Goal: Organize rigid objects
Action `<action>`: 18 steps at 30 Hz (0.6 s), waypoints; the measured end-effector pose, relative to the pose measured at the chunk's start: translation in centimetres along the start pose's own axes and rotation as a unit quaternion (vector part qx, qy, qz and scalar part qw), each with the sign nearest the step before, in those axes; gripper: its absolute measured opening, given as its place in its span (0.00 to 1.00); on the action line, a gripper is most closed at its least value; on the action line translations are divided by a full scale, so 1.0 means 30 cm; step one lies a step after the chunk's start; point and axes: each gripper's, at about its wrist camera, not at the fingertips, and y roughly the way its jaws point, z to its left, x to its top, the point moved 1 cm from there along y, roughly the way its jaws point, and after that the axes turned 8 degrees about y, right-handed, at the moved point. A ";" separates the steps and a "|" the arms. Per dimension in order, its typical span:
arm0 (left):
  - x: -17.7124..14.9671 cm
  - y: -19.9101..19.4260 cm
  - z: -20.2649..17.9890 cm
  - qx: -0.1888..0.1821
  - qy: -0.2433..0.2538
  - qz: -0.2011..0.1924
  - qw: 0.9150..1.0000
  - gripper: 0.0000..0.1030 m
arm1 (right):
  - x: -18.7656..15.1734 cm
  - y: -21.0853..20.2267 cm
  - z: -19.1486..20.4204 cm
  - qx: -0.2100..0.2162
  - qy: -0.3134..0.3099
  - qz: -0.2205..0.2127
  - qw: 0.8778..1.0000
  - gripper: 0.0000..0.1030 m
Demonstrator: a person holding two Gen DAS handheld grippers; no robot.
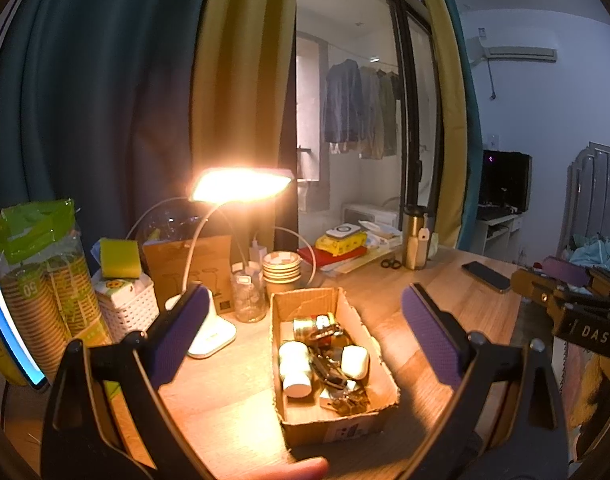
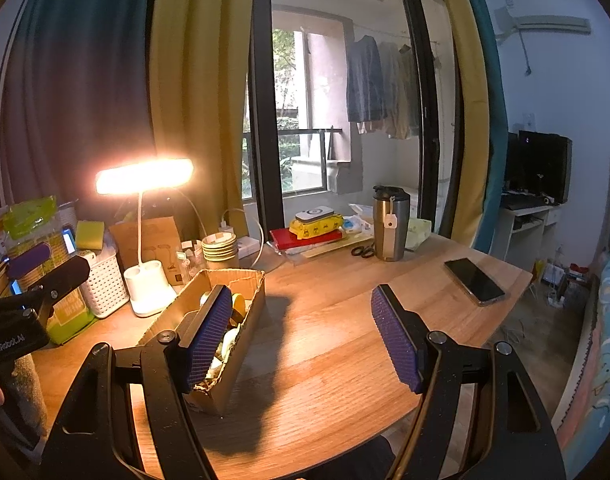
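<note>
At the far left of the left wrist view a sleeve of paper cups (image 1: 45, 280) in crinkled plastic is cut off by the frame edge, with a lit screen (image 1: 9, 340) half hidden below it. Beside them stands a white woven basket (image 1: 125, 312), then the lamp (image 1: 241, 186), its glare washing out whatever lies just under the shade.

The left gripper (image 1: 305, 328) hangs released, its purple ribbed pads well apart with nothing between them. A fingertip (image 1: 293, 470) shows at the bottom edge.

The box (image 1: 337, 428) sits on the wooden table (image 1: 425, 280) in front of the lamp base, framed between the left gripper's fingers. It is open-topped corrugated cardboard with ragged flaps. Its long axis runs away from the camera toward the lamp and curtains. Inside lie two white cylindrical bottles (image 1: 295, 364), a gold-lidded tin (image 1: 305, 326), a white rounded case (image 1: 355, 362) and a dark tangle, possibly keys or clips; the glare and blur leave that unclear.

In the right wrist view the box lies left of centre, and the gripper's left finger (image 2: 209, 336) covers much of its contents. The right gripper (image 2: 311, 338) is likewise released over bare table, empty.

Further right stand stacked paper cups (image 2: 221, 250), a red book (image 2: 305, 238) with yellow packs on it, scissors (image 2: 363, 251), a steel tumbler (image 2: 391, 224) and a dark phone (image 2: 475, 282) lying flat near the table's right edge.
</note>
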 end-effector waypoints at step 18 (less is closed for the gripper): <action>-0.018 0.009 0.007 -0.003 -0.003 0.000 1.000 0.95 | 0.000 0.000 0.020 0.003 -0.008 0.003 1.000 0.73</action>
